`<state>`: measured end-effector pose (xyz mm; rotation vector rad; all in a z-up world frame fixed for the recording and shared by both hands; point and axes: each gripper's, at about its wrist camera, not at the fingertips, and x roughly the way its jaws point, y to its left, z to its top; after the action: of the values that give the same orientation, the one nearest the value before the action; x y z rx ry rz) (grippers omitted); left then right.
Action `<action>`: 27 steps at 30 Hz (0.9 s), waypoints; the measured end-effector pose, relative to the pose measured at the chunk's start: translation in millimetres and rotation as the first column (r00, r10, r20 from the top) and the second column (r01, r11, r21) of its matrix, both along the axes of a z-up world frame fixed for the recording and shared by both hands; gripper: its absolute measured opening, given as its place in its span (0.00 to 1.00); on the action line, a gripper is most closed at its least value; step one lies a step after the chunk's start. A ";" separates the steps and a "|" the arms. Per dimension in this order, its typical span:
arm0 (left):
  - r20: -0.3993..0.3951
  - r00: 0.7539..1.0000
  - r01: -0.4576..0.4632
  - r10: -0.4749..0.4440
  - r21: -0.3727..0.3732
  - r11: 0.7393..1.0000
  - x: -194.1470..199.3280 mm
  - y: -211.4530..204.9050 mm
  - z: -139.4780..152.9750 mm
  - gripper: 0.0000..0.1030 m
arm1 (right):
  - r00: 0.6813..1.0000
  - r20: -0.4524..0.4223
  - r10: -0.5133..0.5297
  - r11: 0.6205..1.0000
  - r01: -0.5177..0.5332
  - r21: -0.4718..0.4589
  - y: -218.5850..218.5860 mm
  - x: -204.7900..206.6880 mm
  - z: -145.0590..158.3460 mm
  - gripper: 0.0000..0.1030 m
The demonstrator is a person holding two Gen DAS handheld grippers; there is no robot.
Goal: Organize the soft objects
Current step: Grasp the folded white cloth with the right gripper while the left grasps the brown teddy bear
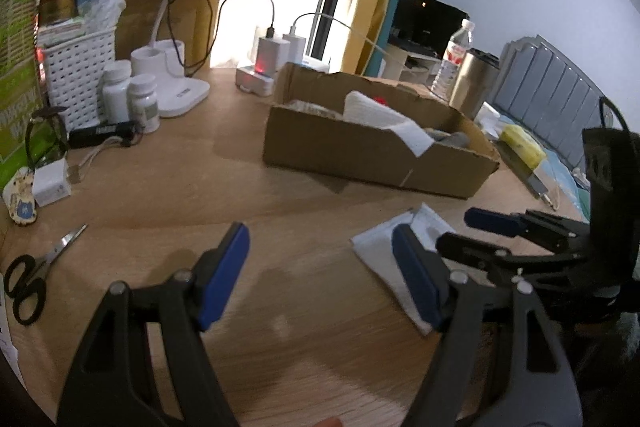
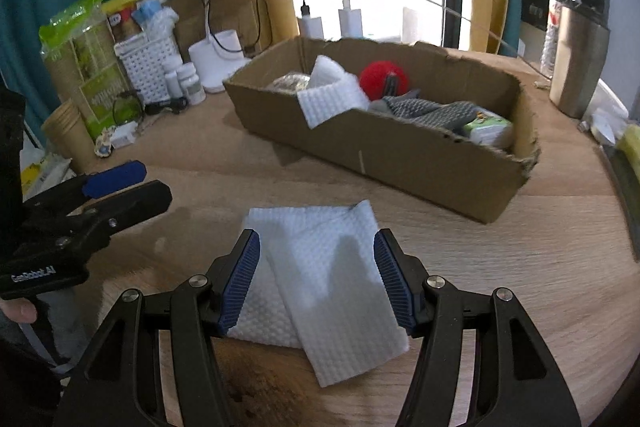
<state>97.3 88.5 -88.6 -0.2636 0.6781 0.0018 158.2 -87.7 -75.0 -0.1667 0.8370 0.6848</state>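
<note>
A: Where does the white cloth (image 2: 320, 279) lie?

B: Folded flat on the worktop (image 2: 500, 267), before the cardboard box (image 2: 400, 151). The right gripper (image 2: 316, 281) straddles it, jaws apart, gripping nothing; the left gripper (image 1: 320, 275) is open, empty.

A: Handling?

B: Probably light, limp; pinch a doubled edge.

White waffle-textured cloth (image 2: 320, 267), red ball (image 2: 380, 77)

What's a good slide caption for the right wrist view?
Open right tongs poised over a folded white cloth on the table, cardboard box of soft things behind.
</note>
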 end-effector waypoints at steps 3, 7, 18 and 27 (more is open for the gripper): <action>-0.007 1.000 -0.010 0.010 -0.012 1.000 -0.7 5.9 -4.4 0.73 | 1.000 -0.022 0.006 1.000 -0.006 -0.017 7.6 2.4 -6.8 0.61; -0.022 1.000 -0.017 0.016 -0.027 1.000 -1.8 11.1 -11.6 0.73 | 0.999 -0.042 0.009 0.999 -0.011 -0.045 13.3 4.1 -15.4 0.61; -0.026 0.999 -0.029 0.028 -0.039 0.999 -2.3 14.8 -13.3 0.73 | 0.999 0.028 0.036 0.987 -0.032 -0.156 24.6 -2.2 -25.5 0.60; -0.037 0.999 -0.014 0.013 -0.015 1.000 -0.6 -0.6 -12.4 0.73 | 0.999 0.036 -0.019 0.991 0.023 -0.130 0.3 7.9 -24.3 0.11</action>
<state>96.7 87.9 -101.1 -0.2831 0.7128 0.0142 166.2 -87.4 -99.2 -0.2866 0.8489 0.6062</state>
